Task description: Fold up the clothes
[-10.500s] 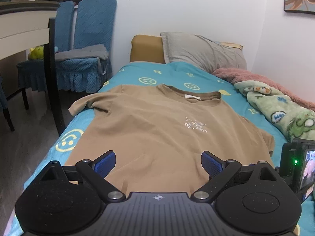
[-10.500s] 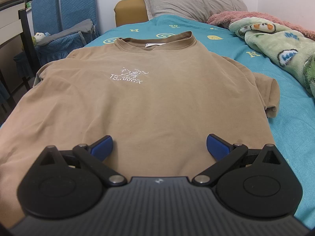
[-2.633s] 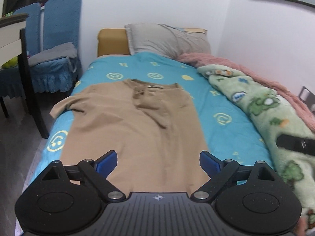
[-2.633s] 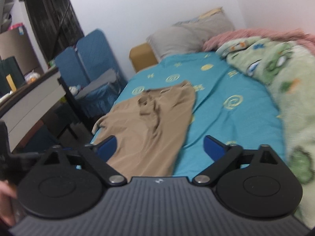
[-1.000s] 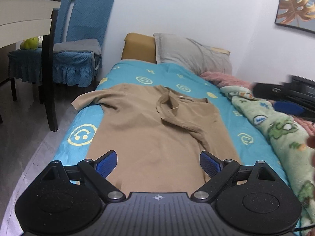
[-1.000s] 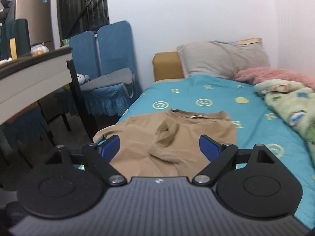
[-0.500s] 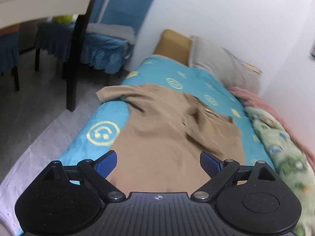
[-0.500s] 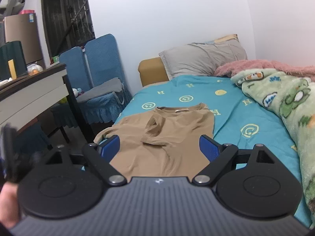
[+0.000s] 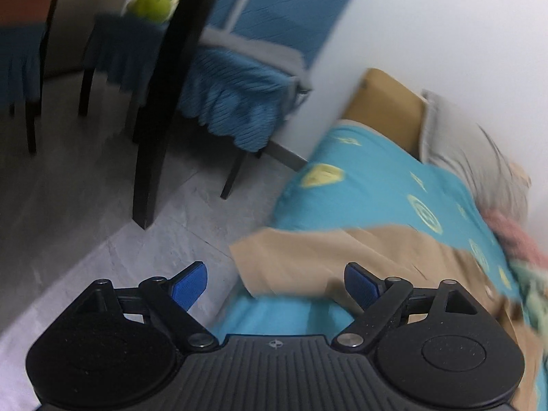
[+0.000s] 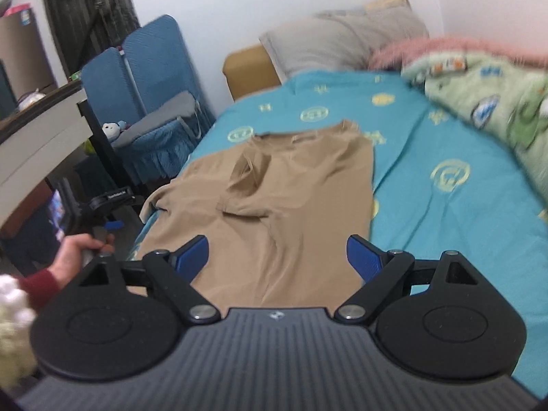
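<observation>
Item: tan T-shirt [image 10: 274, 202], soft matte knit, lying on the teal bed sheet [image 10: 445, 205] with yellow printed motifs. I see its long axis running up the bed, collar toward the grey pillow [image 10: 342, 41], hem nearest my right gripper [image 10: 277, 255]. Its right side is folded inward, giving a straight edge; the left sleeve [image 9: 301, 260] lies spread near the mattress edge, though blur leaves its outline uncertain. My left gripper [image 9: 275, 284] hovers near that sleeve, blue-padded fingers spread, holding nothing. Right gripper likewise spread and empty. A green fleece blanket [image 10: 496, 102] lies bunched on the bed's right side.
</observation>
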Demonstrator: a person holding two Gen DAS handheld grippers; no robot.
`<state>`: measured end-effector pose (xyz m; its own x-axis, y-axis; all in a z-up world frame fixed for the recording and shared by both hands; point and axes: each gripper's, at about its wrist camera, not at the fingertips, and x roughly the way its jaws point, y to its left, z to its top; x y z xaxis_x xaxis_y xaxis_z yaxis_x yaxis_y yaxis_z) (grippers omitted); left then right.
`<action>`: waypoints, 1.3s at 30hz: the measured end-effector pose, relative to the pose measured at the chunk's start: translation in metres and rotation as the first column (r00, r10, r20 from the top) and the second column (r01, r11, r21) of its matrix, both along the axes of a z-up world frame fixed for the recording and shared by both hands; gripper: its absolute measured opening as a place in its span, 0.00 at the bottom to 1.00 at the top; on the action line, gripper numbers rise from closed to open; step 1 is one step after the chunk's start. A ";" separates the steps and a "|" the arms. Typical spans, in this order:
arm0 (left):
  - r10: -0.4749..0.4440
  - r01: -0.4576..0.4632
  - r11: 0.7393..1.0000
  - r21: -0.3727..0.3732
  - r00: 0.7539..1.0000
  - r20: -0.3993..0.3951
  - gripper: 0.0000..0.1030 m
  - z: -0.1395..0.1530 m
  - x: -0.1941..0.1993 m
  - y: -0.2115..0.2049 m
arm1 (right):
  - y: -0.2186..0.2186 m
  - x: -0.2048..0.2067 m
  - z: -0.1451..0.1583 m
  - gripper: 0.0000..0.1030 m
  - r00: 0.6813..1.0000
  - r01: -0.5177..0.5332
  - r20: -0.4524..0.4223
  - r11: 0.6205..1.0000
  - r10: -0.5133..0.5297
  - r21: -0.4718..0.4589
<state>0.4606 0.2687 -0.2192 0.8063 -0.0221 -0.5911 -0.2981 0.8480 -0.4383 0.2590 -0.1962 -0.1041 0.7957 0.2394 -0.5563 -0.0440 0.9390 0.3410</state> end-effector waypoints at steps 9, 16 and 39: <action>-0.055 0.050 0.979 -0.200 0.998 -0.020 0.51 -0.030 0.050 0.043 | -0.018 0.033 -0.037 0.86 0.982 0.089 -0.187 0.944 -0.029 0.318; -0.085 0.083 0.996 -0.023 0.993 -0.087 0.06 0.024 0.052 0.011 | -0.031 0.016 -0.021 0.86 0.987 0.114 -0.148 0.925 -0.064 0.363; -0.404 0.464 0.793 0.395 0.885 -0.230 0.06 0.217 0.028 -0.408 | -0.114 -0.031 0.011 0.86 0.966 0.228 0.041 0.910 -0.257 0.346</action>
